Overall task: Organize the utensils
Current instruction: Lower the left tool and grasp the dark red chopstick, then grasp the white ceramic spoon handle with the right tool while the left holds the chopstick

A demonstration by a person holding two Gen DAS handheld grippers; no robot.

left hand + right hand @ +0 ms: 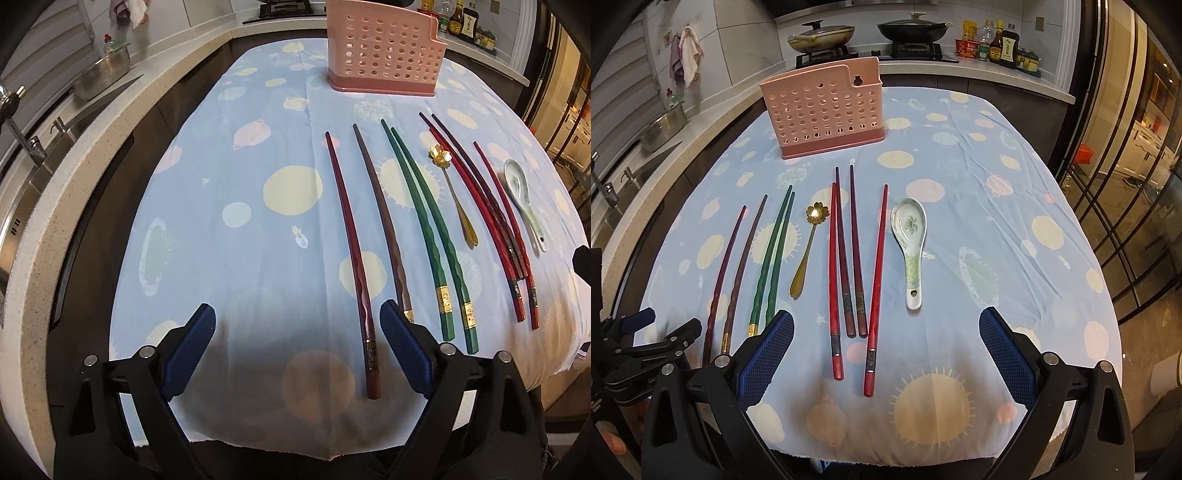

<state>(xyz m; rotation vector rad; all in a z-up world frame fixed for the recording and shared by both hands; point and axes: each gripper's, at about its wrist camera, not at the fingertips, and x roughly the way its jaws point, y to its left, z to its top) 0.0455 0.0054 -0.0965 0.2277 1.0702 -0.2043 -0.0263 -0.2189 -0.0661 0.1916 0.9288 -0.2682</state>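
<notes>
Both views are evenly lit and sharp in the middle. The fisheye lens bends the edges strongly. A soft dark shadow lies on the tablecloth (258, 229) under the left gripper (297, 325).

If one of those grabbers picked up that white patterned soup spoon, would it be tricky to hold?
Probably somewhat. The soup spoon looks like glazed ceramic, so likely slippery and breakable if dropped. Its deep bowl looks heavier than its short handle, so it may tilt in the pads. It lies flat on the tablecloth, leaving little to grip.

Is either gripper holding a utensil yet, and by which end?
No. Left gripper and right gripper are both open and empty; the chopsticks lie on the blue patterned tablecloth.
</notes>
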